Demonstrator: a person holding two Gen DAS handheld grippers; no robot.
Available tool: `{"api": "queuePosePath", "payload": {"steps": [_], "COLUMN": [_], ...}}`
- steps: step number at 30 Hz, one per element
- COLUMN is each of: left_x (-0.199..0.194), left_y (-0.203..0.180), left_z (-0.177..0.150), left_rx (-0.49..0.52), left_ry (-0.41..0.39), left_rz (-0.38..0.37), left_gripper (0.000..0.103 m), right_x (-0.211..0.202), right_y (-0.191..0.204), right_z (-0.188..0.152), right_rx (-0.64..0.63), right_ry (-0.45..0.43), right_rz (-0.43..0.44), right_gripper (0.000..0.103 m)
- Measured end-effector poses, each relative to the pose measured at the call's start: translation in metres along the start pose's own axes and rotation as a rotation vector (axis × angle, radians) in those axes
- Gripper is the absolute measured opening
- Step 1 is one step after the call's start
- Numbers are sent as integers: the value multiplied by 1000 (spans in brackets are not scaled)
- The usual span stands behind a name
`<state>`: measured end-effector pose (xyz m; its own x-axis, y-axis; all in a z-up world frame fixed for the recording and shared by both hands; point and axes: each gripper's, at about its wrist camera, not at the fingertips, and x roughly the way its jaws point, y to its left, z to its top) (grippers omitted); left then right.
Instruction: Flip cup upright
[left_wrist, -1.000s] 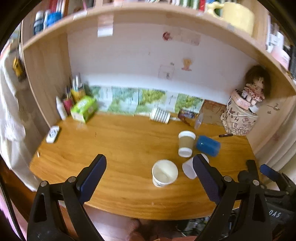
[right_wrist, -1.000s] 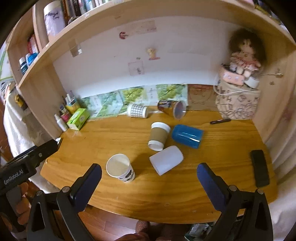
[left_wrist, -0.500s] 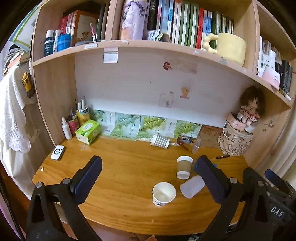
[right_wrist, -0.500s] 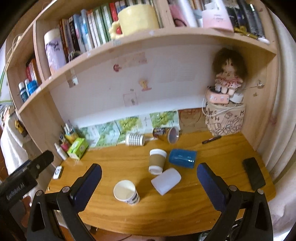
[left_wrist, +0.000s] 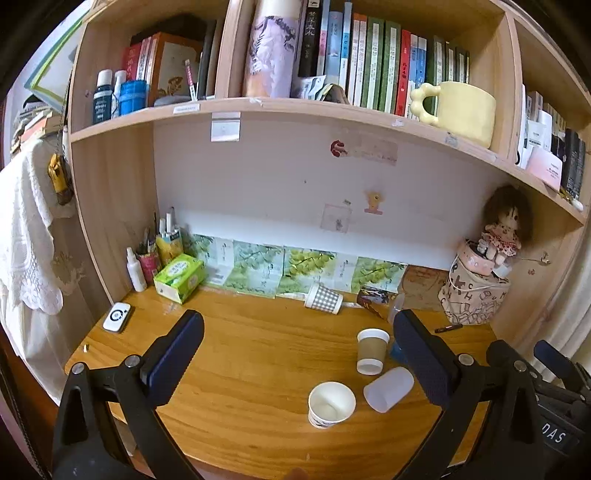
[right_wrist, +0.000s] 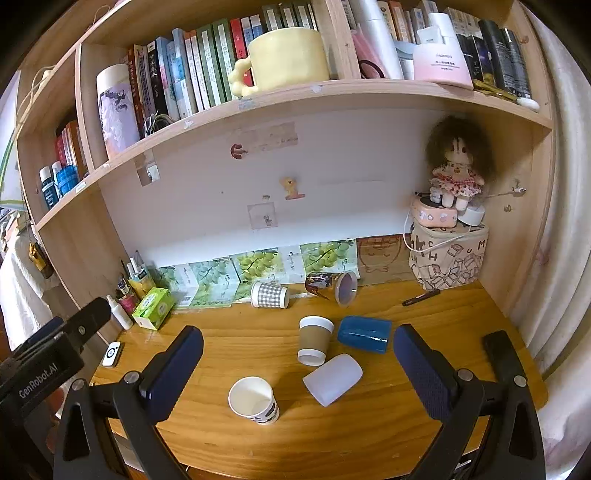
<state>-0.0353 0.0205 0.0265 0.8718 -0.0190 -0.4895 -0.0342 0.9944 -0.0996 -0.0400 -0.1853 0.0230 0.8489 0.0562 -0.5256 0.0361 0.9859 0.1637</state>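
Several cups lie on the wooden desk (right_wrist: 221, 350). A white paper cup (right_wrist: 254, 400) (left_wrist: 331, 404) stands upright near the front. A brown cup with a white rim (right_wrist: 314, 340) (left_wrist: 372, 350) stands upside down. A translucent white cup (right_wrist: 332, 378) (left_wrist: 388, 388), a blue cup (right_wrist: 364, 334), a checked cup (right_wrist: 269, 294) (left_wrist: 323, 298) and a shiny patterned cup (right_wrist: 330, 286) lie on their sides. My left gripper (left_wrist: 299, 354) and my right gripper (right_wrist: 297, 369) are both open and empty, held above the desk's front edge.
A green tissue box (left_wrist: 179, 277), bottles and a white device (left_wrist: 116, 316) sit at the left. A printed bag (right_wrist: 448, 256) with a doll (right_wrist: 456, 177) stands at the back right. A pen (right_wrist: 421, 297) and a black phone (right_wrist: 500, 354) lie at the right. A bookshelf (right_wrist: 295, 96) hangs overhead.
Both grippers have pulled back and tilted up: the desk looks farther away and the bookshelf above has come into view. The cups have not moved.
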Motion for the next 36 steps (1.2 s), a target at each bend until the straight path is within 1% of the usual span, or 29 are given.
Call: {"api": "queuePosePath", "payload": {"steps": [16,23,36], "left_x": [-1,1,6], "left_y": [-12,-18,-19], "left_z": [3,3,3], "left_rx": [57,82,81], "left_ry": [-49,-48,-35], "left_rz": [21,22,16], "left_gripper": [103,103,103], "right_x": [9,14,19], "right_y": [-2,-4,-7], "right_z": [2,1,1], "right_rx": [-3,0,3], "right_ry": [6,22,33], "right_rz": [19,18,13], "right_gripper": [103,103,103]}}
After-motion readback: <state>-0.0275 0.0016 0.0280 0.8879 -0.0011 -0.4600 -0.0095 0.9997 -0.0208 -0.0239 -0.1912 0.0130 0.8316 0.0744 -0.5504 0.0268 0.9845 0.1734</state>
